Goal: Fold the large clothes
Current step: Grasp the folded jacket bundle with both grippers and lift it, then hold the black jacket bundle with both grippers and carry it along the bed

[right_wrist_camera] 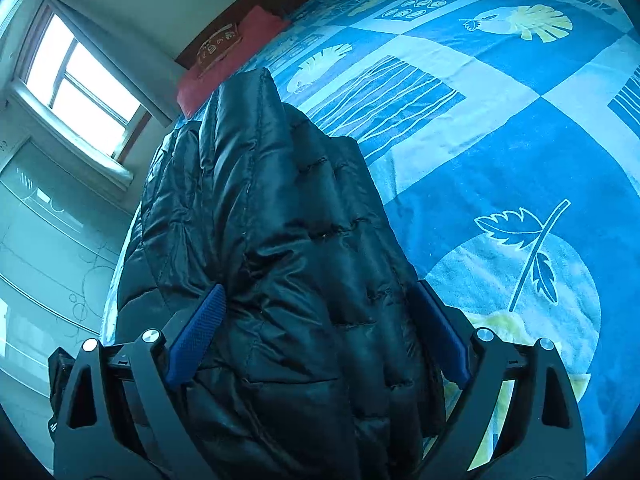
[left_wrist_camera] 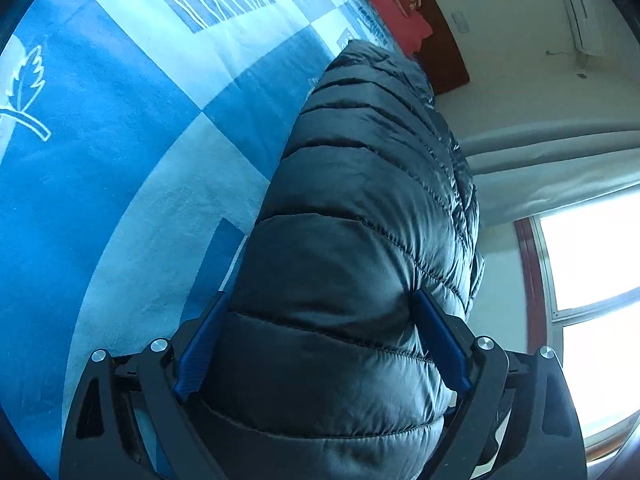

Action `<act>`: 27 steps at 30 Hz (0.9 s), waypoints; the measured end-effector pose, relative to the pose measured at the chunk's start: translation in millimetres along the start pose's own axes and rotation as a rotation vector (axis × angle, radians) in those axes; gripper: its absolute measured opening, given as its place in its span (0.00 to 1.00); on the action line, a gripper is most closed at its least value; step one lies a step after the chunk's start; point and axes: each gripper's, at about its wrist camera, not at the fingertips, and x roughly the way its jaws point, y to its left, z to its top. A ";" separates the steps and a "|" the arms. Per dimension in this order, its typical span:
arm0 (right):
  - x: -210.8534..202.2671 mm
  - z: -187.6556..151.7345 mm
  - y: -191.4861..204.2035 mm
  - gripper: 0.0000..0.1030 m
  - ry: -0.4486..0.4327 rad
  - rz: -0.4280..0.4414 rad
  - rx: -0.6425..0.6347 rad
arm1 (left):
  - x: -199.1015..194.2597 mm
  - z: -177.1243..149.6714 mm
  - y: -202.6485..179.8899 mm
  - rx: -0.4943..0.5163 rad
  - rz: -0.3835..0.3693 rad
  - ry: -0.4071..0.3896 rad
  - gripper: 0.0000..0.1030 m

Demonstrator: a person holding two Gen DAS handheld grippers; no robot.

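A black quilted puffer jacket (left_wrist_camera: 360,220) fills the middle of both views (right_wrist_camera: 272,240). It lies bunched over a bed with a blue patterned cover (left_wrist_camera: 120,140). My left gripper (left_wrist_camera: 320,308) has its blue pads on either side of a thick fold of the jacket and is shut on it. My right gripper (right_wrist_camera: 316,304) is likewise shut on a thick bundle of the jacket between its blue pads. The bulky fabric keeps both pairs of fingers wide apart. The jacket hides the space between the fingers.
The blue bed cover (right_wrist_camera: 500,140) spreads to the right in the right wrist view. A red pillow (right_wrist_camera: 232,60) lies against a dark wooden headboard (left_wrist_camera: 444,52). A bright window (right_wrist_camera: 80,80) and white walls lie beyond the bed.
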 end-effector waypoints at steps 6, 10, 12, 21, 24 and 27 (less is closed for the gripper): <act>3.5 -2.7 -11.1 0.92 0.022 0.024 0.038 | 6.8 3.1 -2.9 0.014 0.010 0.024 0.88; 6.0 -4.0 -12.7 0.92 0.042 0.052 0.039 | 12.1 6.0 -6.6 0.046 0.020 0.041 0.87; 5.9 -5.6 -10.5 0.87 0.042 0.051 0.030 | 13.3 5.3 -9.1 0.064 0.028 0.043 0.86; 4.2 -13.2 -13.8 0.49 0.059 0.200 0.108 | 12.2 6.1 -16.5 0.116 0.023 0.049 0.79; 3.9 -14.3 -12.4 0.45 0.057 0.216 0.110 | 8.8 6.4 -19.5 0.144 0.018 0.053 0.78; 4.9 -15.3 -14.7 0.42 0.055 0.246 0.127 | 5.1 7.9 -19.5 0.155 0.012 0.048 0.75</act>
